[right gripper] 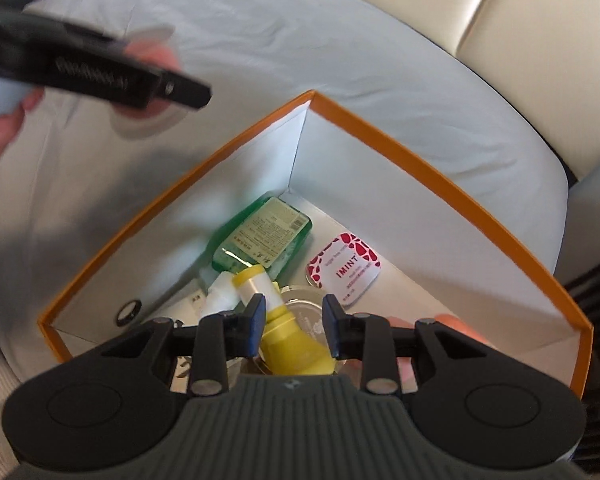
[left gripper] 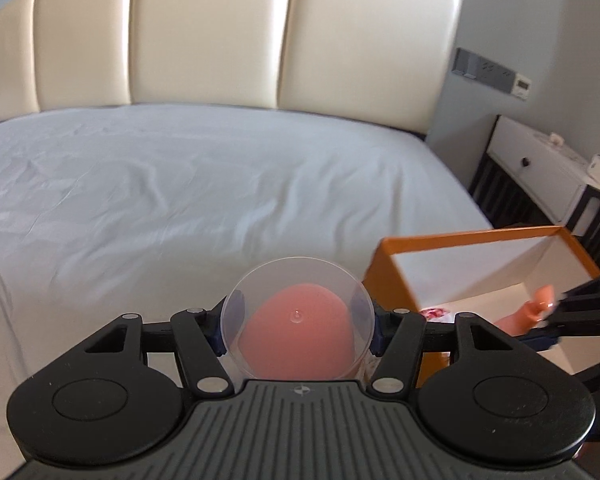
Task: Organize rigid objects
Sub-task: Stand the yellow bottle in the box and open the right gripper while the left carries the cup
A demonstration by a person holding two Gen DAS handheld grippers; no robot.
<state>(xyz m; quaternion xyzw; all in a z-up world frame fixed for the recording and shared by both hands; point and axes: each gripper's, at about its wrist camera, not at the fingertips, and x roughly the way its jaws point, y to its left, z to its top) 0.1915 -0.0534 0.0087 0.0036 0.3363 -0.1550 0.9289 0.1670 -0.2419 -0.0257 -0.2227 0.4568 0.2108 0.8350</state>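
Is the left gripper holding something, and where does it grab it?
Yes. The left gripper holds a clear round container with a pink egg-shaped thing inside, squeezed at its two opposite sides.

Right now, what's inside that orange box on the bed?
Inside the orange box lie a green bottle, a red-and-white mint tin, a yellow bottle and a round tin partly under it. The right gripper hides whatever lies nearer.

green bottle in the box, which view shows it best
The right wrist view: the green bottle lies label-up on the floor of the orange box, in full sight. In the left wrist view the box wall hides it.
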